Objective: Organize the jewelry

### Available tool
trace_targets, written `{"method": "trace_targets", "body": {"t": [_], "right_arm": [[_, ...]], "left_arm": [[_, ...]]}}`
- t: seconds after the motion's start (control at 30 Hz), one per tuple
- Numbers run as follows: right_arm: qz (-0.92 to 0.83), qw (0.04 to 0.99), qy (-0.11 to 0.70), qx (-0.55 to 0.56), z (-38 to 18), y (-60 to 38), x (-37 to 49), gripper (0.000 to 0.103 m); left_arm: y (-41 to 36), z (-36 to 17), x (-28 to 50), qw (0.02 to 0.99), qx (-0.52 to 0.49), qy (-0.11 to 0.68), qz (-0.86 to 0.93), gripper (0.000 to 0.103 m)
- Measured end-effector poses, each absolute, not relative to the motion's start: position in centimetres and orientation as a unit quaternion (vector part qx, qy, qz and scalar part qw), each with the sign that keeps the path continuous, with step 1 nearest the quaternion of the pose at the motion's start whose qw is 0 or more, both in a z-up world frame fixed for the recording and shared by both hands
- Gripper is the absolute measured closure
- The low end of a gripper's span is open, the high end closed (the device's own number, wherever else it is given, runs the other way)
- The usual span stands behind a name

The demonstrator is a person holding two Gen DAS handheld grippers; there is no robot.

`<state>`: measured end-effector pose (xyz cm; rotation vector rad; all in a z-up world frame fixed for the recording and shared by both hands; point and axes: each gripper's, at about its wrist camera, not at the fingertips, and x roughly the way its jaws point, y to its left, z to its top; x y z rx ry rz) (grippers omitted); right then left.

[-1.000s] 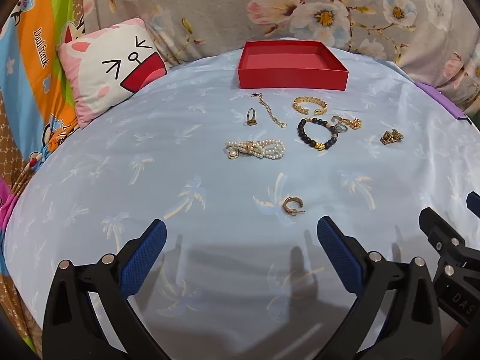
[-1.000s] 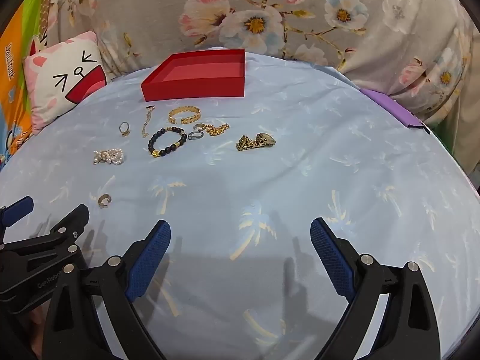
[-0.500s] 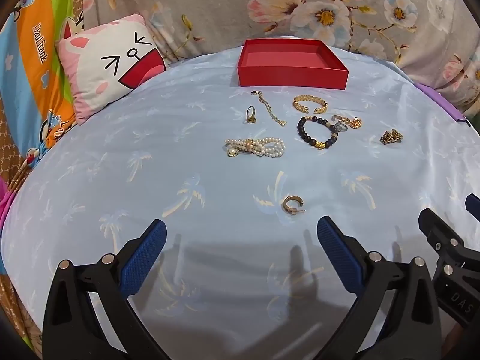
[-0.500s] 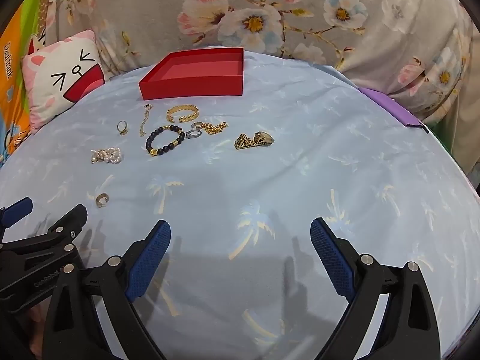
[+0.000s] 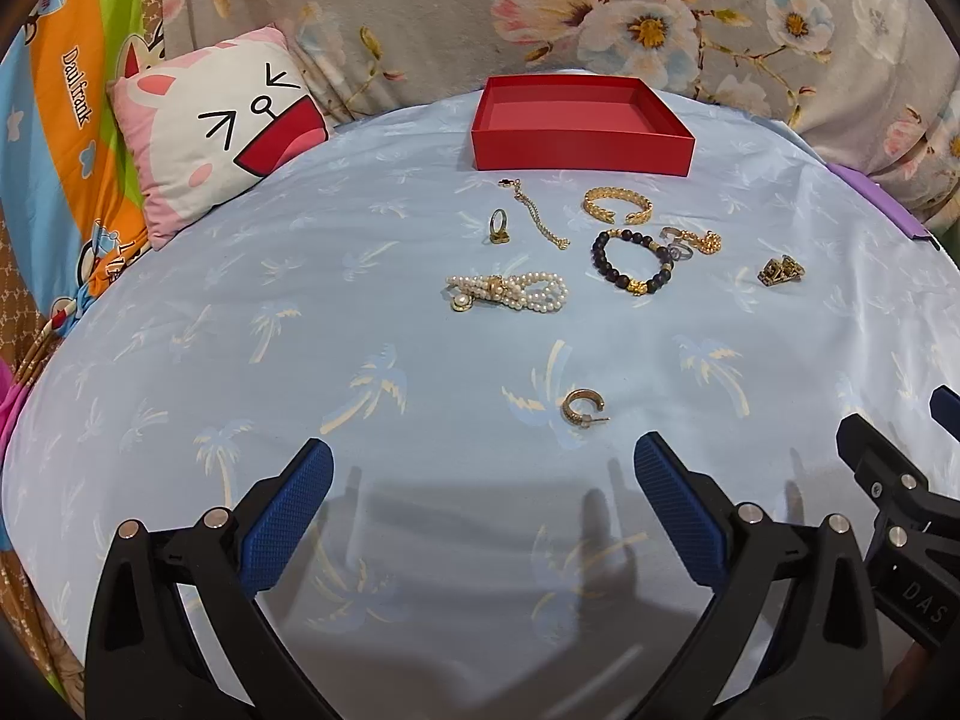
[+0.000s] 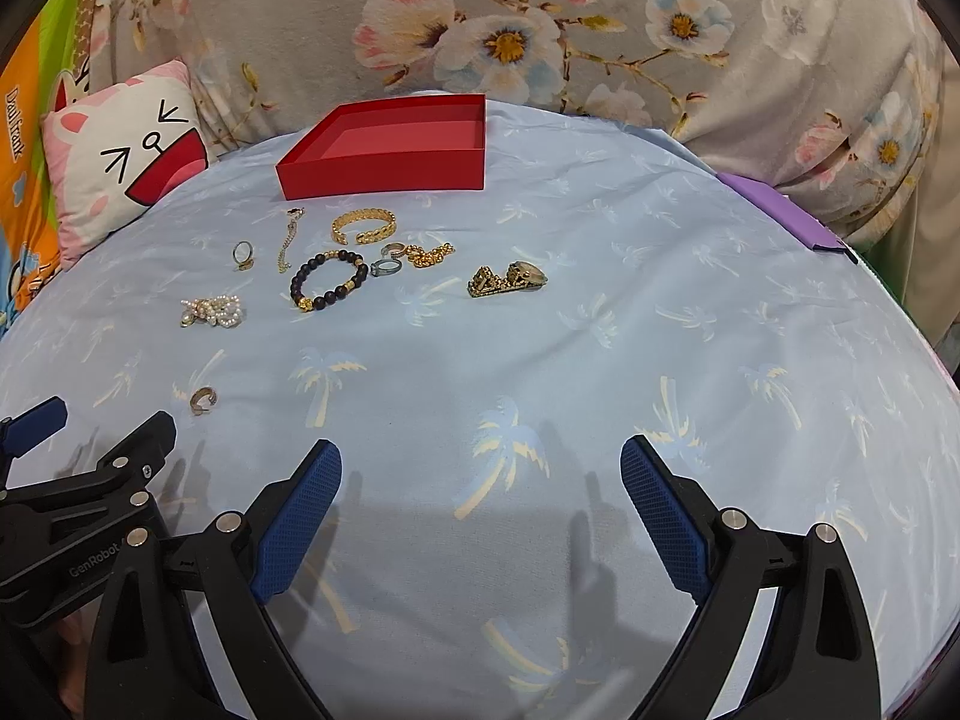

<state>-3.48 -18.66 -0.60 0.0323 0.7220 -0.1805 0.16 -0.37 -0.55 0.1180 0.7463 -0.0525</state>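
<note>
An empty red box (image 5: 579,120) (image 6: 390,147) stands at the far side of a light blue cloth. In front of it lie a gold cuff (image 5: 618,204), a thin gold chain (image 5: 537,222), a ring (image 5: 498,227), a dark bead bracelet (image 5: 630,261) (image 6: 329,280), a pearl piece (image 5: 510,293) (image 6: 211,311), small rings with a gold chain (image 5: 690,242), a gold watch (image 5: 780,270) (image 6: 507,280) and a gold hoop earring (image 5: 581,408) (image 6: 203,400). My left gripper (image 5: 480,480) is open and empty, just short of the earring. My right gripper (image 6: 480,480) is open and empty, over bare cloth.
A pink cat-face pillow (image 5: 210,126) lies at the back left. Floral fabric (image 5: 600,12) rises behind the box. A purple object (image 6: 780,210) sits at the right edge of the cloth. The right gripper's side shows in the left wrist view (image 5: 888,498).
Both views have shifted slightly; the right gripper has drifted a little to the right. Nothing on the cloth has moved.
</note>
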Motion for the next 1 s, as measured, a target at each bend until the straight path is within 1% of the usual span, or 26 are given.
{"method": "trace_targets", "body": {"t": [1.0], "right_arm": [[-0.088,0.931,0.353,0.016,-0.62,-18.51,-3.45,0.011]], "left_arm": [[-0.36,-0.42,0.17,0.929,0.058,0.365,-0.026,0.005]]}}
